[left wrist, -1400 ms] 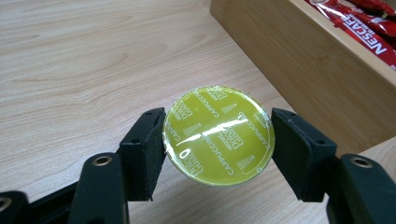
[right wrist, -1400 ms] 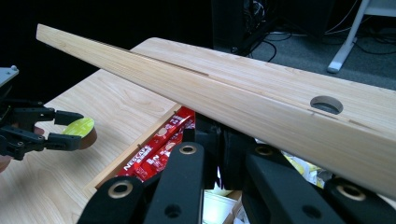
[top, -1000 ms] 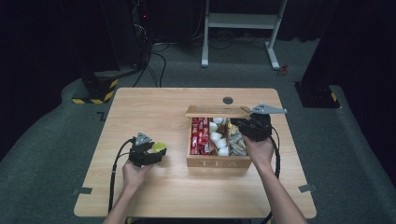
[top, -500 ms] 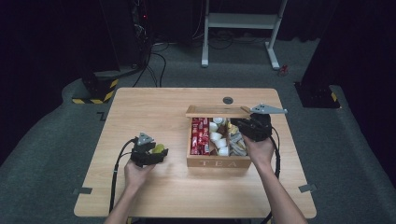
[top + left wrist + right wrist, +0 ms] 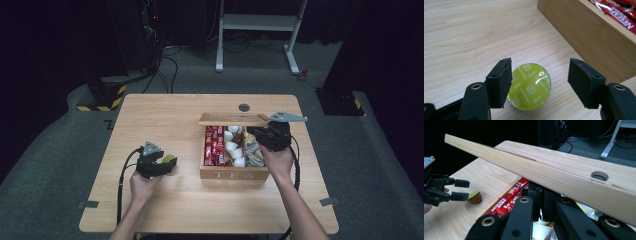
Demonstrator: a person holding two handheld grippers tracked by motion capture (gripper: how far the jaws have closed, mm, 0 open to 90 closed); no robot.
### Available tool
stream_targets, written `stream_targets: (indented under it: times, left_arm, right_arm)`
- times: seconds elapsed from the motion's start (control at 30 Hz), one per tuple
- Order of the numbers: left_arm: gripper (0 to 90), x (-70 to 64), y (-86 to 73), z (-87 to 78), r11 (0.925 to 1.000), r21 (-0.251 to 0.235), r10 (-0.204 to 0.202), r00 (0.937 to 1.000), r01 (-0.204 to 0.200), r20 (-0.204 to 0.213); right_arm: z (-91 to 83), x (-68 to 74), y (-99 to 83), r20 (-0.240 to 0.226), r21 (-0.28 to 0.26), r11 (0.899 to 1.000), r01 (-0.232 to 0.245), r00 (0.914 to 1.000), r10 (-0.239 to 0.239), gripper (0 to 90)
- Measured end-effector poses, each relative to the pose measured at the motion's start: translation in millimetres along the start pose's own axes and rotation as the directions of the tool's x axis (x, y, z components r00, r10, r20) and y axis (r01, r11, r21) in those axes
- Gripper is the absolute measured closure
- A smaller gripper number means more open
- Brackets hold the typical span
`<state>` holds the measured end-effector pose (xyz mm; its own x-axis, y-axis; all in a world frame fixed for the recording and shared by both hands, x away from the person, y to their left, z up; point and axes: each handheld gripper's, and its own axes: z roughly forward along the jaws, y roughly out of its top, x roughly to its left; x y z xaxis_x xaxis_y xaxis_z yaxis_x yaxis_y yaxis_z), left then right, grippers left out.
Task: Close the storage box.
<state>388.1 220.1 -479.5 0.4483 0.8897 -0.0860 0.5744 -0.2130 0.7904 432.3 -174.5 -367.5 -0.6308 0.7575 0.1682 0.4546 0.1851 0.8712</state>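
Observation:
A yellow-green-topped coffee capsule (image 5: 530,86) lies on the wooden table between the open jaws of my left gripper (image 5: 540,72), close to the left jaw. From above, that gripper (image 5: 164,164) and the capsule (image 5: 170,159) sit left of a wooden box marked TEA (image 5: 232,174). The box holds red sachets (image 5: 214,145) and white capsules (image 5: 232,147). Its lid (image 5: 230,119) stands open at the back. My right gripper (image 5: 251,135) reaches into the box's right side. In its own view the jaws (image 5: 541,195) are shut under the lid (image 5: 549,170); anything between them is hidden.
A round cable hole (image 5: 244,107) lies in the table behind the box. The box wall (image 5: 586,32) stands just right of the left gripper. In the right gripper view, the left gripper (image 5: 459,188) and the capsule (image 5: 475,196) show far off. Bare tabletop (image 5: 165,120) spreads to the left.
The left gripper and the capsule have shifted slightly toward the near edge of the table. The right gripper has stayed in the box.

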Motion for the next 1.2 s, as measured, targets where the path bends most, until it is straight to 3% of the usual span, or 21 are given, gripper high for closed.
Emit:
stream_targets:
  times: [0.3,0.53,0.83,1.0,1.2]
  left_arm:
    - [36.7,11.0,-1.2,-14.3,0.999,-0.036,-0.028,0.9993,0.027,-0.023]
    - [37.0,26.1,-9.4,-25.5,0.9955,-0.056,-0.079,0.9957,0.077,-0.048]
    - [37.2,45.7,-26.0,-32.8,0.9898,-0.045,-0.139,0.9853,0.135,-0.1]
    - [37.2,52.3,-37.5,-30.3,0.9921,0.0,-0.123,0.9783,0.125,-0.167]
    - [37.2,56.2,-46.5,-27.3,0.989,0.016,-0.141,0.9704,0.147,-0.196]
  right_arm:
    - [-0.1,0.0,-0.2,-0.001,0.001,1.0,0.0,1.0,0.0,87.4]
    - [-0.2,0.3,-0.6,-0.002,0.004,1.0,0.001,1.0,-0.001,87.0]
    - [-0.5,0.9,-2.7,-0.005,0.005,1.0,0.0,1.0,0.0,87.0]
    - [-2.3,0.8,-3.5,-0.004,0.005,1.0,0.0,1.0,0.0,87.0]
    - [-3.3,1.2,-5.2,-0.005,0.008,1.0,-0.002,1.0,0.002,87.1]
